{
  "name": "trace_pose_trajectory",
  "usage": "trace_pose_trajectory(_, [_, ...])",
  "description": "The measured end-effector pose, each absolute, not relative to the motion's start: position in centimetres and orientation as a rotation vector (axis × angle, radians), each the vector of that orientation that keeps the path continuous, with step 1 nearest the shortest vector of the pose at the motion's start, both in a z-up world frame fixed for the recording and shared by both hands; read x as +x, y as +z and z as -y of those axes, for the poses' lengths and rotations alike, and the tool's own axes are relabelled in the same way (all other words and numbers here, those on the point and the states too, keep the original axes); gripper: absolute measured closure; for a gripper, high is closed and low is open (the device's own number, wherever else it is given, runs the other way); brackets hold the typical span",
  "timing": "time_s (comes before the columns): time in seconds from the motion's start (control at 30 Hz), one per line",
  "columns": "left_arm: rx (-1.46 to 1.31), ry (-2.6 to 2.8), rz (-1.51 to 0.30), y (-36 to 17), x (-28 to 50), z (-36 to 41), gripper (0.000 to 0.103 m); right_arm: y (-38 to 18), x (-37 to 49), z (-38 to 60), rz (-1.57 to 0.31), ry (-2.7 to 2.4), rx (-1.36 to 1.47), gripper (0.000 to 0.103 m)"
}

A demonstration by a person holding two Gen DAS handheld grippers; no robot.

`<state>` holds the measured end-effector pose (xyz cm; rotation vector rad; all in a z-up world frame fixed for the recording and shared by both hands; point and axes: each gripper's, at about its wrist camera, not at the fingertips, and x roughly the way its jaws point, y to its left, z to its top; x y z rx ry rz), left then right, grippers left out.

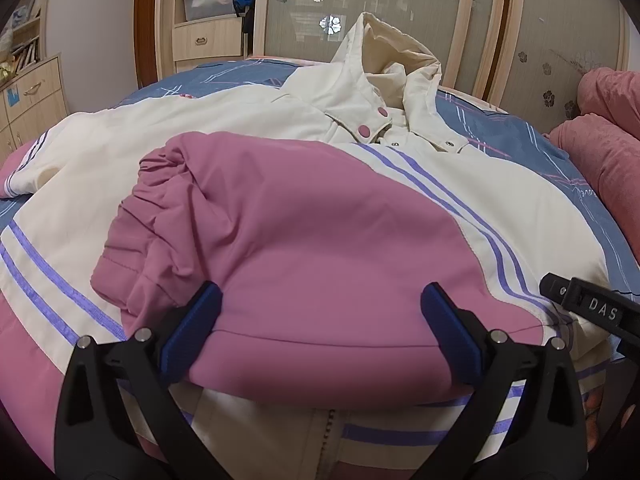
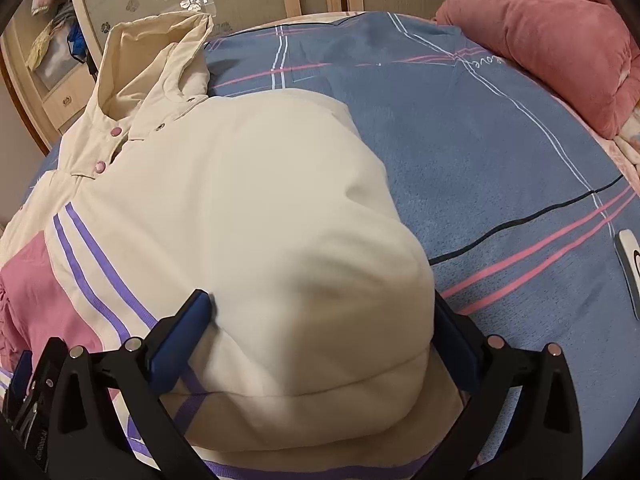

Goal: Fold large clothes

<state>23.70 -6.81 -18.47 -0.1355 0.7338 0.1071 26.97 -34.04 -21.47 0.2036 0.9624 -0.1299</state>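
A padded cream and pink jacket (image 1: 248, 120) with purple stripes lies front up on the bed, its hood (image 1: 384, 60) at the far end. Its pink sleeve (image 1: 300, 220) is folded across the chest. My left gripper (image 1: 322, 292) is open, its blue fingers straddling the near fold of that sleeve. In the right wrist view the cream shoulder part of the sleeve (image 2: 280, 220) bulges up between the wide-apart fingers of my open right gripper (image 2: 320, 300). The right gripper's body (image 1: 592, 308) shows at the left view's right edge.
The bed sheet (image 2: 480, 140) is blue with pink and white lines. A pink quilt (image 2: 552, 48) is heaped at the right side. A small white object (image 2: 628, 264) lies near the right edge. A wardrobe (image 1: 520, 20) and a drawer cabinet (image 1: 32, 96) stand behind the bed.
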Motion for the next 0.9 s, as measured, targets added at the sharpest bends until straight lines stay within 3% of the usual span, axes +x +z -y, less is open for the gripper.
trace_pose_trajectory(0.5, [-0.123, 0.116, -0.737, -18.6, 23.9, 7.0, 0.002, -21.5, 26.2, 34.4, -1.0, -0.127, 0.227, 0.001])
trace_pose_trajectory(0.77, [-0.124, 0.115, -0.736, -18.6, 23.8, 7.0, 0.002, -17.8, 24.3, 32.7, -0.808, -0.109, 0.169, 0.001])
trace_pose_trajectory(0.9, [-0.123, 0.115, -0.735, -18.6, 23.9, 7.0, 0.002, -20.5, 26.0, 31.6, -0.941, -0.148, 0.079, 0.001])
